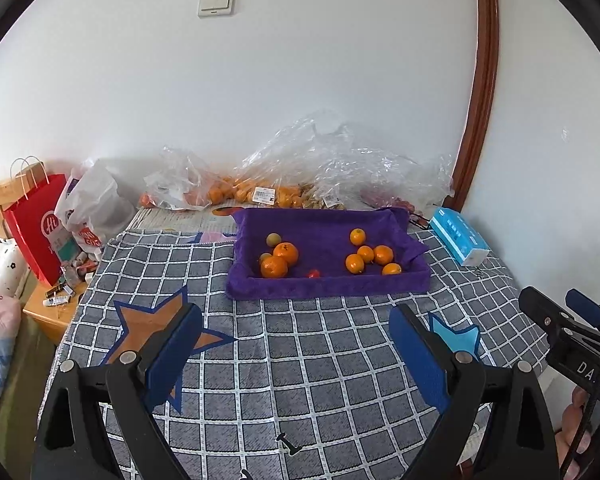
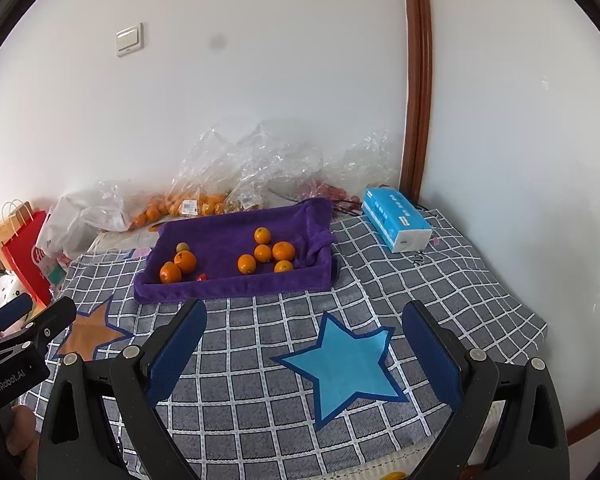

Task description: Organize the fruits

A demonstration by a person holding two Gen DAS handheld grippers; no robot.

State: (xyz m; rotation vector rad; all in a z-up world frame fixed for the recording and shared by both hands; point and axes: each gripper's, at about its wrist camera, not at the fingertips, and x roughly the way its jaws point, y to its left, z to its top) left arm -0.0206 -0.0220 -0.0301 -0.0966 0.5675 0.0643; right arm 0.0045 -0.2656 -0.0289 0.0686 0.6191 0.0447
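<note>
On the checked cloth of the table (image 1: 300, 360), as seen from the left wrist, the left tool (image 1: 296, 332) is held with its blue pads wide apart and nothing between them. Beyond it a purple tray (image 1: 324, 286) is set, and in it the oranges (image 1: 286, 254) are gathered in two groups, one to the left and one to the right, with a small red fruit (image 1: 313, 273) between them near the front wall. Clear plastic bags (image 1: 260, 184) holding more fruit are piled against the wall behind.

From the right wrist, the right tool (image 2: 304, 328) is likewise seen spread open and empty above a blue star (image 2: 348, 364) on the cloth. A blue tissue pack (image 2: 396, 224) is seen lying just right of the tray.
</note>
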